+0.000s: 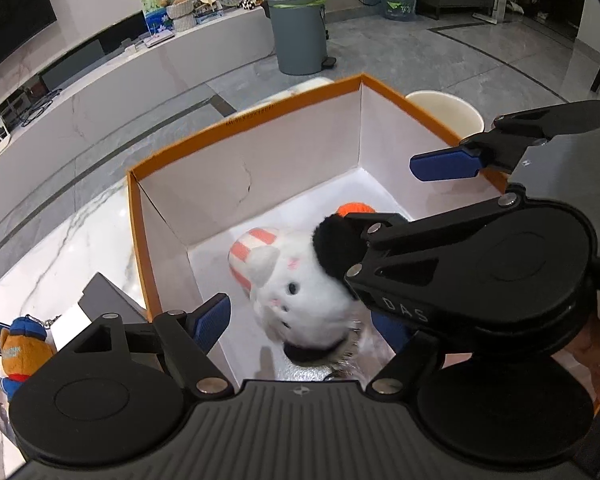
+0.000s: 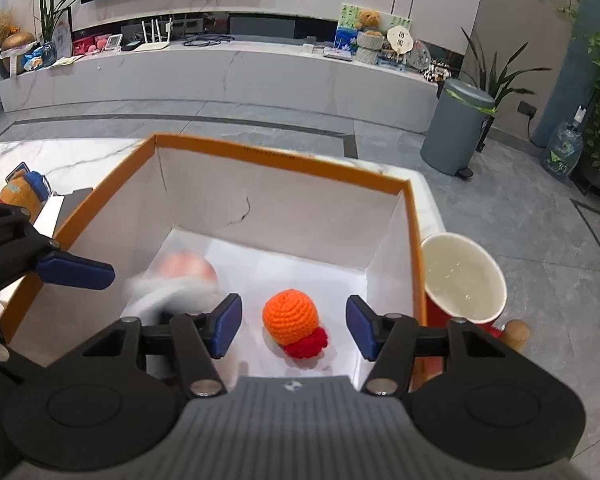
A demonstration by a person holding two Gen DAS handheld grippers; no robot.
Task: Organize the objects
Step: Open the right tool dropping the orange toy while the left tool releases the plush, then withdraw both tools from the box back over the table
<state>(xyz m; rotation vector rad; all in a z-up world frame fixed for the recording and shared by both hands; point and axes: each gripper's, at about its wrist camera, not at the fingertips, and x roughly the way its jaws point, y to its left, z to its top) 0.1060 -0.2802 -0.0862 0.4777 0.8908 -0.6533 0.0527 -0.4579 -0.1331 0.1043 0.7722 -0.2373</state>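
Observation:
An open white box with an orange rim [image 1: 244, 119] [image 2: 278, 151] stands on the marble table. On its floor lies a white plush toy [image 1: 300, 280] with a pink-striped hat and a black pompom; in the right wrist view the plush toy [image 2: 176, 284] is blurred. My left gripper [image 1: 300, 318] hovers over it, open, its pads clear of the fur. Beside it rests an orange crochet ball [image 2: 290, 316] [image 1: 356, 209] with a red tuft. My right gripper [image 2: 295, 327] is open around the ball without touching it. One of its blue pads [image 1: 444, 164] crosses the left wrist view.
A red paper cup [image 2: 464, 280] [image 1: 444, 114] stands just outside the box's right wall, a wooden piece [image 2: 516, 332] beside it. A small bear in a blue cap [image 1: 18, 354] [image 2: 20, 192] and a dark flat case [image 1: 108, 300] lie left of the box.

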